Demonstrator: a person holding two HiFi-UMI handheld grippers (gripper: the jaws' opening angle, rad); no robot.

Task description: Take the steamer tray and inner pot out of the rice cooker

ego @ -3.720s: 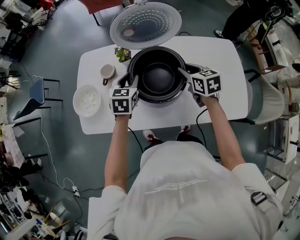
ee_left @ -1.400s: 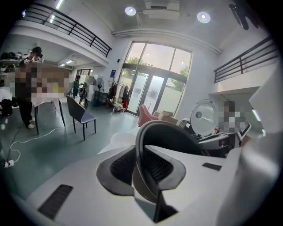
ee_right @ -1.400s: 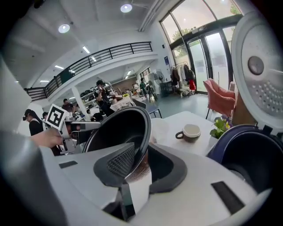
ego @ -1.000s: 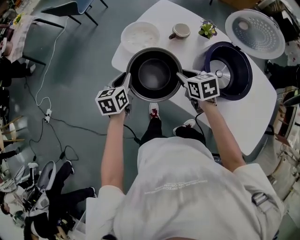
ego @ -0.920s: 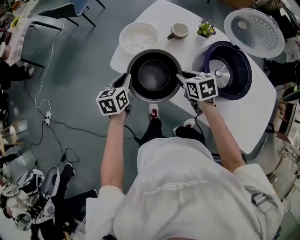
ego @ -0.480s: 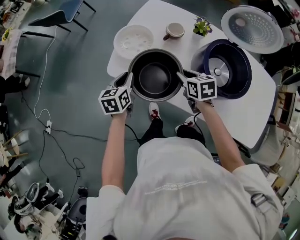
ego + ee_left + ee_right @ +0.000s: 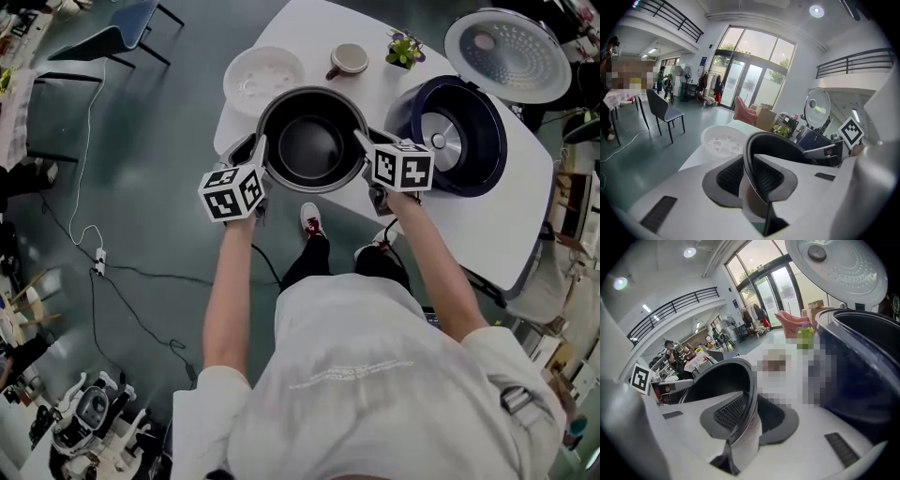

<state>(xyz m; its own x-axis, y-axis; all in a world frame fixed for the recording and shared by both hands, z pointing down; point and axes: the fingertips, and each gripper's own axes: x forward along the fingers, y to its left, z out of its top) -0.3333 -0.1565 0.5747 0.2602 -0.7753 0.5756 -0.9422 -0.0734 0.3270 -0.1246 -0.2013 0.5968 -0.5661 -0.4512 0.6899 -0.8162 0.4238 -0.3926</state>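
The dark inner pot [image 7: 314, 145] hangs between both grippers, over the white table's [image 7: 525, 216] left front corner and left of the rice cooker [image 7: 450, 131]. My left gripper [image 7: 255, 155] pinches the pot's left rim; its jaws ease open slightly, but the pads still press the rim [image 7: 751, 159]. My right gripper [image 7: 367, 145] clamps the right rim [image 7: 751, 399], its jaws closing tighter. The cooker body is empty, with its lid [image 7: 506, 56] standing open. The white steamer tray [image 7: 262, 77] lies on the table just behind the pot.
A brown cup [image 7: 349, 59] and a small potted plant [image 7: 403, 47] stand at the table's far side. The cooker's dark wall [image 7: 862, 366] is close on the right gripper's right. Chairs and cables are on the floor to the left.
The pot sat inside the cooker earlier; now it is out and held to the cooker's left. Over the last second it drifted a little farther over the table, toward the steamer tray.
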